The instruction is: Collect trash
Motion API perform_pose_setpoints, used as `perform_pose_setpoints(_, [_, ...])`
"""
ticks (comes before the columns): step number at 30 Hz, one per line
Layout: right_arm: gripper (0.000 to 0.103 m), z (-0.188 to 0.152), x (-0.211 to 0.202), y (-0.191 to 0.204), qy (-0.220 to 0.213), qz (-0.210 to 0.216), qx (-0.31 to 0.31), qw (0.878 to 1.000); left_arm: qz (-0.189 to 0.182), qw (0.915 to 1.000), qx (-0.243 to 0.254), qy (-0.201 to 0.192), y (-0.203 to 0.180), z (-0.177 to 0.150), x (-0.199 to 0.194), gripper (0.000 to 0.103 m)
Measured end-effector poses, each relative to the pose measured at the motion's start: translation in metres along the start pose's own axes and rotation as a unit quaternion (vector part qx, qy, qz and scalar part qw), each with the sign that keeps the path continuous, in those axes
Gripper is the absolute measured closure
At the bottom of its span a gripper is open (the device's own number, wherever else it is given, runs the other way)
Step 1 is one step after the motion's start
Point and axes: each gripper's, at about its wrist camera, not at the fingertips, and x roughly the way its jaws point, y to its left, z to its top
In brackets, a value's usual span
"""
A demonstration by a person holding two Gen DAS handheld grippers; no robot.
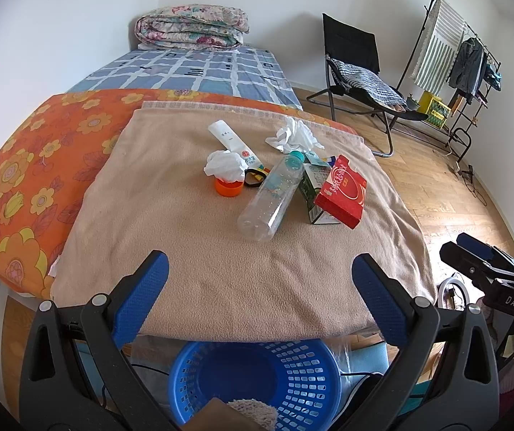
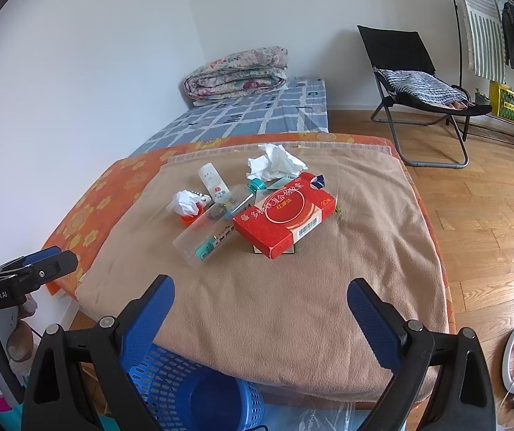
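We hold both grippers back at the near edge of the bed, and nothing has been picked up yet. Our left gripper [image 1: 260, 269] has its fingers spread wide and empty, and our right gripper [image 2: 260, 294] is just as wide and empty.

The trash sits in a loose heap in the middle of the tan blanket [image 1: 221, 280]: a clear plastic bottle [image 1: 269, 197] on its side, a red box [image 2: 284, 213] leaning on a green carton [image 1: 311, 186], a white tube [image 1: 233, 142], two wads of tissue [image 1: 294, 134], and an orange cap [image 1: 228, 186] under the nearer wad. The blue basket [image 1: 293, 377] waits on the floor just below the blanket's near edge, between us and the heap.

To start well, we would likely take the bottle first, since it lies nearest and apart from the leaning box. Closing across its round body near the middle should stop it rolling or squirting out. The red box looks ready to tip if nudged, so we should come in from the open side.

The blanket is soft and may bunch under the fingertips. It lies over an orange flowered sheet [image 1: 34, 151]; beyond are a checked bedcover, a folded quilt [image 1: 192, 27], a black folding chair [image 2: 418, 82], a clothes rack and wood flooring.
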Motion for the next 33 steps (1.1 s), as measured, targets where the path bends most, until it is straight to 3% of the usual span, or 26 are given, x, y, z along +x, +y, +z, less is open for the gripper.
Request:
perform_pose_setpoints(29, [0.005, -0.005, 0.003, -0.010, 0.007, -0.013, 0.008, 1.000, 0.001, 1.0000, 0.003, 0.000, 0.014, -0.010, 0.006, 0.000])
perform_pose_setpoints(33, [0.005, -0.004, 0.006, -0.013, 0.002, -0.009, 0.024, 1.000, 0.001, 0.9999, 0.015, 0.004, 0.000, -0.006, 0.014, 0.000])
